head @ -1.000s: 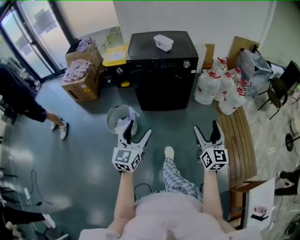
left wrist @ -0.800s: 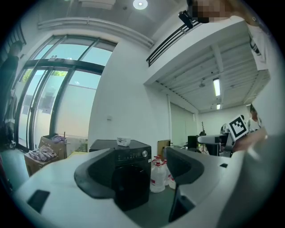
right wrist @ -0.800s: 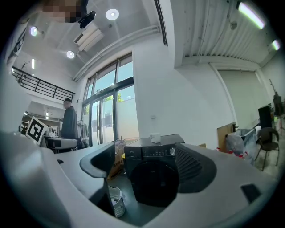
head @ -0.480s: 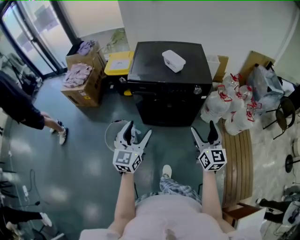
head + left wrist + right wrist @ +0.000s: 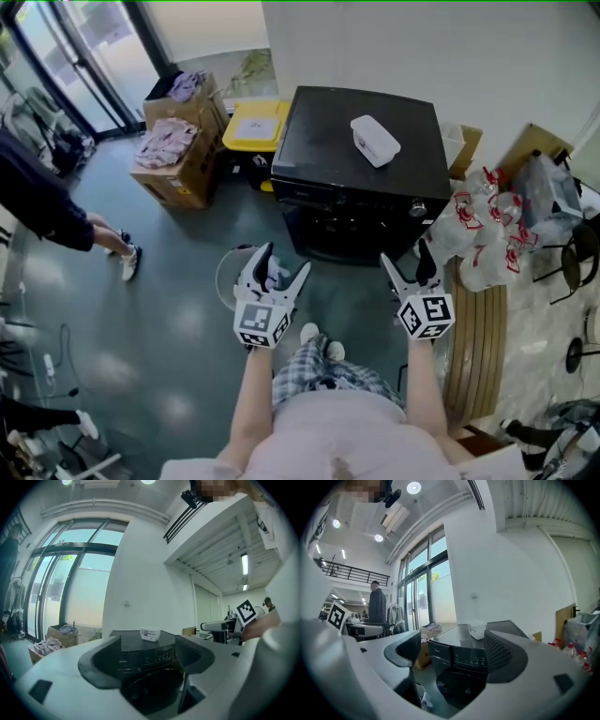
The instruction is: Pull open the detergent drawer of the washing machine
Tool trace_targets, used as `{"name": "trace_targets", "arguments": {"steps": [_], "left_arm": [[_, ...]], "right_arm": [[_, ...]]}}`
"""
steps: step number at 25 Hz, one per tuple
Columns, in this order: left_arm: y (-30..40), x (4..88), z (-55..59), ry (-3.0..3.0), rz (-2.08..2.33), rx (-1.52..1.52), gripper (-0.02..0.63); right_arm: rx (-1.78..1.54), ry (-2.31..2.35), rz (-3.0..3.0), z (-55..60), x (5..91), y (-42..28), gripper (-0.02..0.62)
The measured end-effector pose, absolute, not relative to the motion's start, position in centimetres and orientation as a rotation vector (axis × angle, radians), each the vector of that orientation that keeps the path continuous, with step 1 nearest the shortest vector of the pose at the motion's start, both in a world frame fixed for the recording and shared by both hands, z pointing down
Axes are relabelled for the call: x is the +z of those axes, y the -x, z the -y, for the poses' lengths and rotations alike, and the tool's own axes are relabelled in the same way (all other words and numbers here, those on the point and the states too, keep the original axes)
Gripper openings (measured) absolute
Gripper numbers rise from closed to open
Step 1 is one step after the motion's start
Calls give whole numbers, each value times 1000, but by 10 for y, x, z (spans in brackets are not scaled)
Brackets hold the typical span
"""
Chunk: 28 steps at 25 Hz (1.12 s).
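Fingers (image 5: pixel 98 665) of the left gripper (image 5: pixel 284 260) and right gripper (image 5: pixel 407 255) gape empty before a black washing machine (image 5: pixel 361 178), its drawer (image 5: pixel 440 652) shut. Only the head view shows the wooden bench (image 5: pixel 473 328). Clothes (image 5: pixel 167 142) fill a cardboard box (image 5: pixel 192 173); cloth (image 5: pixel 274 278) sits in a bin (image 5: pixel 228 281); a white tub (image 5: pixel 375 141) tops the machine.

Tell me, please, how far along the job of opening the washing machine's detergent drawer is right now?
Done: nothing yet; the detergent drawer sits flush in the front panel of the washing machine. In hand: the left gripper and right gripper hover open and empty before the machine, touching nothing. Left: reach the drawer, grip it, pull it out.
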<state>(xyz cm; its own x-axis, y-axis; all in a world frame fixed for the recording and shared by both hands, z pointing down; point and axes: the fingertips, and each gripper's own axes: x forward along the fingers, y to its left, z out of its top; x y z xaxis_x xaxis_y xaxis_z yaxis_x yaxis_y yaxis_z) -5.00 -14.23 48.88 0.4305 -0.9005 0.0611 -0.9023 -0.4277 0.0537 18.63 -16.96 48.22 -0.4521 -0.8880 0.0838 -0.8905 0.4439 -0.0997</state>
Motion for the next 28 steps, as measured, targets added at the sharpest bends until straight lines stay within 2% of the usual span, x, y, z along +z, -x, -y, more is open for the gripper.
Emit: {"name": "trace_targets", "arguments": {"steps": [14,28], "left_arm": [[83,490,269,-2676,1547,87,348],[91,497,356,-2713,1489,129,347]], "right_arm": [[215,-1664,2647,282,487,-130,416],[209,-1677,2630,352,489,-114,413]]}}
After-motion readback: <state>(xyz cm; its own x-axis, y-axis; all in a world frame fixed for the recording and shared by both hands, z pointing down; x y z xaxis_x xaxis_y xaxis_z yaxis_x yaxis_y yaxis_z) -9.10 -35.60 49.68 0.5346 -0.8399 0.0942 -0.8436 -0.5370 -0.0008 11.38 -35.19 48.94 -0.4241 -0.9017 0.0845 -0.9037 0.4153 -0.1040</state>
